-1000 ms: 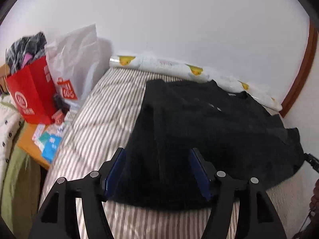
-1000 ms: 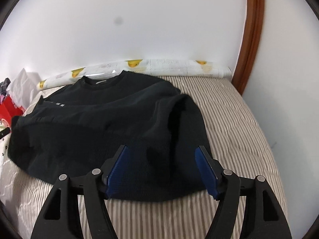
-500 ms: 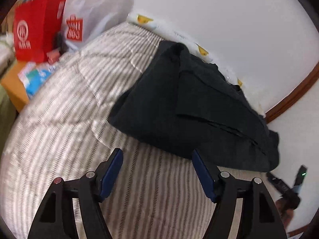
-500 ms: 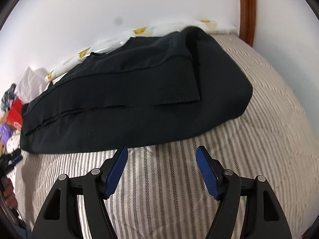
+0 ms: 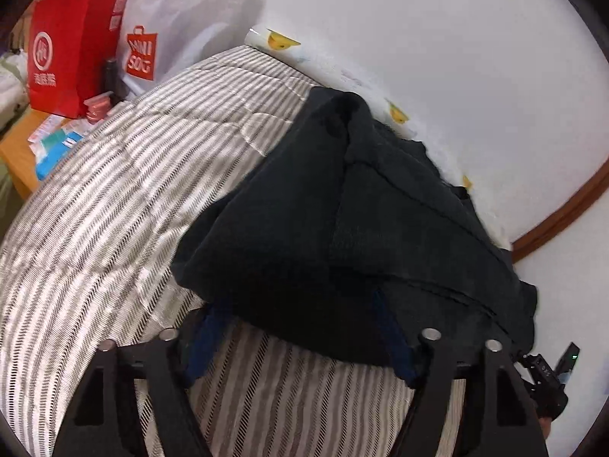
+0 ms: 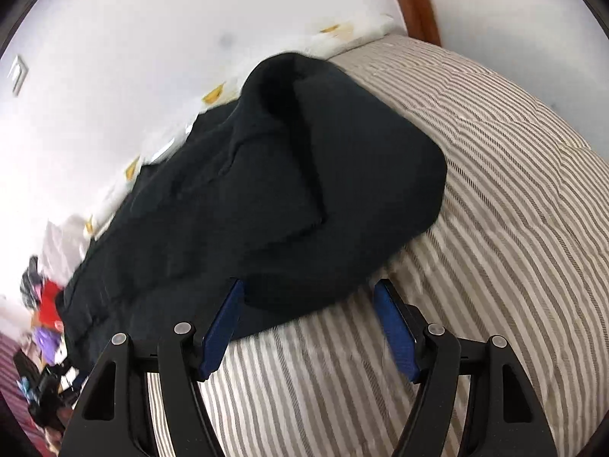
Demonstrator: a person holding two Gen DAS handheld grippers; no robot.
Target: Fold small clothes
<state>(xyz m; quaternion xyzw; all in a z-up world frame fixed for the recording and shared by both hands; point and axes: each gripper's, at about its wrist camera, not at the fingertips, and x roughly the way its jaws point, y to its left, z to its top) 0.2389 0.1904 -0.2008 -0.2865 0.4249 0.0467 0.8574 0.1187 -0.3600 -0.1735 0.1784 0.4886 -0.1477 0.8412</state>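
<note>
A black sweatshirt (image 5: 342,228) lies partly folded on a striped bed (image 5: 114,190), its sleeves laid over the body. My left gripper (image 5: 297,327) is open, low at the garment's near left corner, its blue pads (image 5: 201,339) at the hem, with cloth draped over their tips. In the right wrist view the same sweatshirt (image 6: 285,190) fills the middle. My right gripper (image 6: 310,323) is open at the near right corner, the hem edge between its blue pads (image 6: 396,327). Neither gripper pinches cloth.
A red paper bag (image 5: 68,57) and a white shopping bag (image 5: 171,30) stand left of the bed beside a cluttered orange surface (image 5: 23,152). A duck-print roll (image 5: 281,43) lies along the white wall. A brown door frame (image 6: 415,0) stands at the right.
Both grippers have dropped low and moved in toward the near hem corners of the sweatshirt; the garment edge now sits between the open pads. Both stayed open.
</note>
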